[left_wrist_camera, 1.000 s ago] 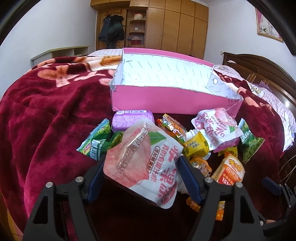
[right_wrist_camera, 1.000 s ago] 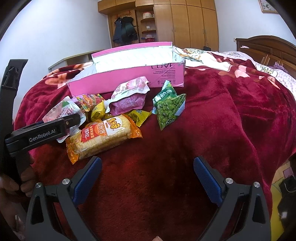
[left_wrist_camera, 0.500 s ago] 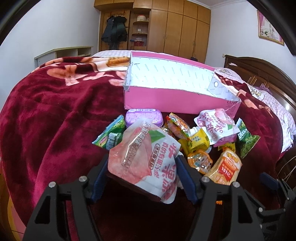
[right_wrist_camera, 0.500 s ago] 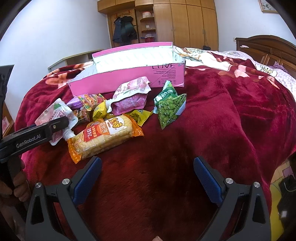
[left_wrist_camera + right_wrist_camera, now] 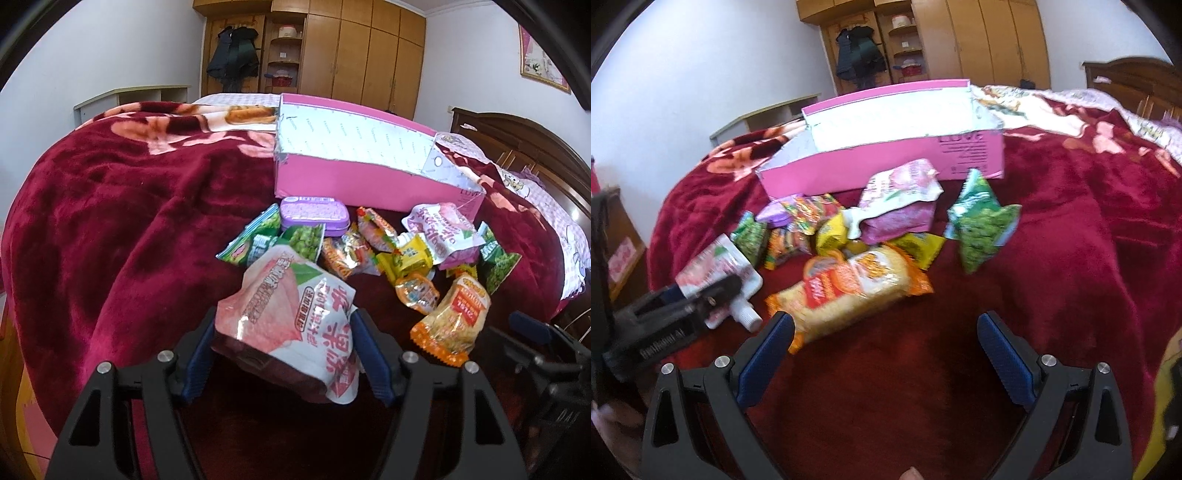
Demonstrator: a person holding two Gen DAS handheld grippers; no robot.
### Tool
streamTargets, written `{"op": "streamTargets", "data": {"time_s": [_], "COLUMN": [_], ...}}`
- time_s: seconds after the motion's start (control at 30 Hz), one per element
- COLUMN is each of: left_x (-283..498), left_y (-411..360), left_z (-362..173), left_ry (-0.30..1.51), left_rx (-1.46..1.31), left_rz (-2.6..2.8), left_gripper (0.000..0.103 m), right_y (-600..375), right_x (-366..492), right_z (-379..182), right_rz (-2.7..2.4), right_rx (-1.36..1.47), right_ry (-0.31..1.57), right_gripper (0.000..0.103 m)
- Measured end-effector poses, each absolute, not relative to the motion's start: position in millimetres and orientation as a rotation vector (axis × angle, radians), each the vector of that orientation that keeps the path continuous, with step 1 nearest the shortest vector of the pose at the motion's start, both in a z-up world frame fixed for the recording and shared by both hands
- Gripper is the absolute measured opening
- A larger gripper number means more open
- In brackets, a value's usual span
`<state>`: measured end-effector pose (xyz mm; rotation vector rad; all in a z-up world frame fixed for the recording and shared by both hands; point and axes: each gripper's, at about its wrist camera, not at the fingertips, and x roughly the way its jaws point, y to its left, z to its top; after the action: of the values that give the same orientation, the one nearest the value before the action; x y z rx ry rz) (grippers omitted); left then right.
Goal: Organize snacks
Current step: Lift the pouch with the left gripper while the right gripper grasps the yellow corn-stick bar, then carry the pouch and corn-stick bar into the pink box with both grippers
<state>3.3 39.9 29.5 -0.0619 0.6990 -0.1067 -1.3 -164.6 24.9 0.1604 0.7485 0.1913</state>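
Observation:
My left gripper (image 5: 284,347) is shut on a pink and white peach jelly pouch (image 5: 291,314) and holds it above the red blanket, short of the snack pile. The same pouch (image 5: 716,273) with its white cap shows at the left of the right wrist view, in the left gripper's fingers (image 5: 713,295). My right gripper (image 5: 884,354) is open and empty, just in front of the orange noodle-snack pack (image 5: 849,291). The open pink box (image 5: 369,173) stands behind the pile; it also shows in the right wrist view (image 5: 886,155).
The pile holds a purple tin (image 5: 314,218), green pea bags (image 5: 258,243) (image 5: 979,225), a second pink pouch (image 5: 901,199), yellow and orange packets (image 5: 410,258) and the orange pack (image 5: 454,317). A dark wooden headboard (image 5: 524,147) stands at right, wardrobes behind.
My left gripper has pulled back and to the left with the pouch, lifting it away from the pile. My right gripper has moved forward toward the orange pack.

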Motion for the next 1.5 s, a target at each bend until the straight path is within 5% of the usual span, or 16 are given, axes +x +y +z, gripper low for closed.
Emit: {"op": "streamTargets", "data": {"time_s": [0.7, 0.9, 1.17, 1.5], "left_x": [5.5, 5.0, 2.2, -6.4], "left_y": [46.9, 46.1, 47.3, 47.1], "left_z": [18.1, 17.6, 19.0, 25.1], "left_ry": [0.659, 0.653, 0.654, 0.644], "left_rx": [-0.098, -0.095, -0.108, -0.104], "left_rz": [-0.141, -0.136, -0.145, -0.149], "left_gripper": [0.082, 0.082, 0.077, 0.072], "right_y": [-134.0, -136.6, -155.5, -160.5], "right_x": [32.3, 29.3, 20.5, 1.4], "right_z": [18.5, 16.2, 18.9, 23.8], "right_rz": [0.077, 0.037, 0.022, 0.069], "right_rx": [0.215, 0.203, 0.256, 0.222], "right_ry": [0.826, 0.813, 0.791, 0.749], "right_gripper": [0.098, 0.082, 0.045, 0.03]}}
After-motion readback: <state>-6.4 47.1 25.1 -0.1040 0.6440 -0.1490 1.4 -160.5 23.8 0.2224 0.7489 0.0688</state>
